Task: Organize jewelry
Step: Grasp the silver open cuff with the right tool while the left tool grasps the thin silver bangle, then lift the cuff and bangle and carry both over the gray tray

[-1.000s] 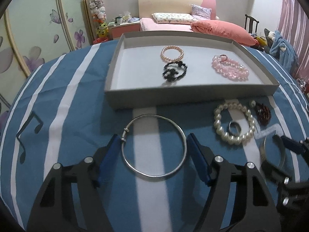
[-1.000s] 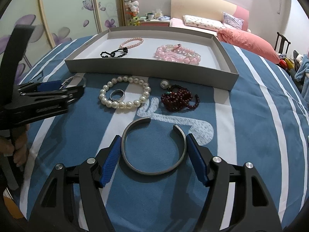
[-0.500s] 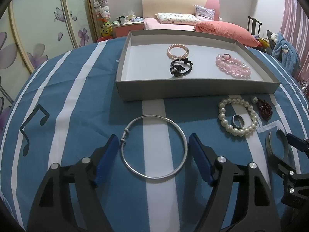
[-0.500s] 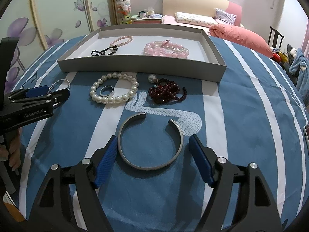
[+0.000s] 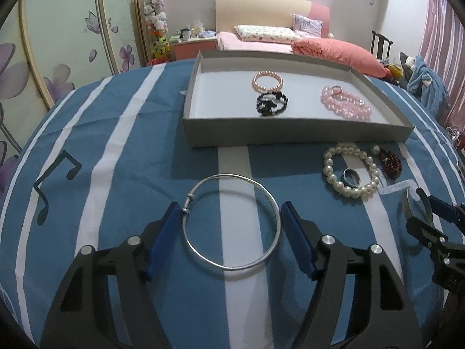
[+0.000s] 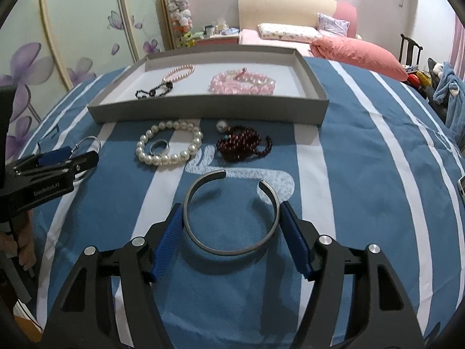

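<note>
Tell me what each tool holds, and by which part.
Left tool: the thin silver bangle, pinched across its outer sides. Right tool, jaws closing: the open grey cuff, pinched across its two side arms.

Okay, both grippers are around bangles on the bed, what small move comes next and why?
Probably finish closing the right gripper: its jaws are closing on the open cuff, pads at its sides. The left gripper brackets the thin bangle and looks closed on it. Then lift both toward the tray.
</note>
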Motion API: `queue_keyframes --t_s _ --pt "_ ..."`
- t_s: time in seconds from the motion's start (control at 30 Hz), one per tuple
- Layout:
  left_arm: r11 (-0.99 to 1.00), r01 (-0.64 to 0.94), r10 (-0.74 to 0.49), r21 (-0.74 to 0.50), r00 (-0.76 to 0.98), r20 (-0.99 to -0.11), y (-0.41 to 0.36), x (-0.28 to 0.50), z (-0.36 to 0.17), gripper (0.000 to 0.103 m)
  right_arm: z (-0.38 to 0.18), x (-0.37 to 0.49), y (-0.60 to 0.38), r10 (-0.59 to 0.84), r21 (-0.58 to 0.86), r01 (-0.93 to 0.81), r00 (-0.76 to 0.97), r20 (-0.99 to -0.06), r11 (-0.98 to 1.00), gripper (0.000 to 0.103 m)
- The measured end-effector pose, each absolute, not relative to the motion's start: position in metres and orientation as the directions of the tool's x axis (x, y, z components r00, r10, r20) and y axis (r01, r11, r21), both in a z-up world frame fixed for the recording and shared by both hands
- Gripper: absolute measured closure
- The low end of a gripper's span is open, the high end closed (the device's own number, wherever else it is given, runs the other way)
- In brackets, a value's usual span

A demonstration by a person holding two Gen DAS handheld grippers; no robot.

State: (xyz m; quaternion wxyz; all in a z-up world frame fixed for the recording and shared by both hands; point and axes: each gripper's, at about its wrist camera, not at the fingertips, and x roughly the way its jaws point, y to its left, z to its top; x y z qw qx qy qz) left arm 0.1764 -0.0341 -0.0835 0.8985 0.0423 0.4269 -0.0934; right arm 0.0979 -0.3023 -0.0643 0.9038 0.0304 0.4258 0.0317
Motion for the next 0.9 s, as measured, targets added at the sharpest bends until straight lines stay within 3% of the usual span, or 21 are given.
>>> queue_keyframes --t_s 0.3,0.9 --pt "0.983 0.184 -0.147 -0.027 0.685 -0.714 -0.026 0.164 -0.064 0.035 -0.046 0.092 -0.299 0.086 0.086 -0.035 0.714 -0.695 0.996 0.037" --pt "0.991 0.131 -0.134 -0.038 0.882 -0.452 -0.025 0.127 -0.002 0.035 0.017 0.081 -0.283 0.016 0.030 -0.006 0.931 -0.365 1.000 0.037"
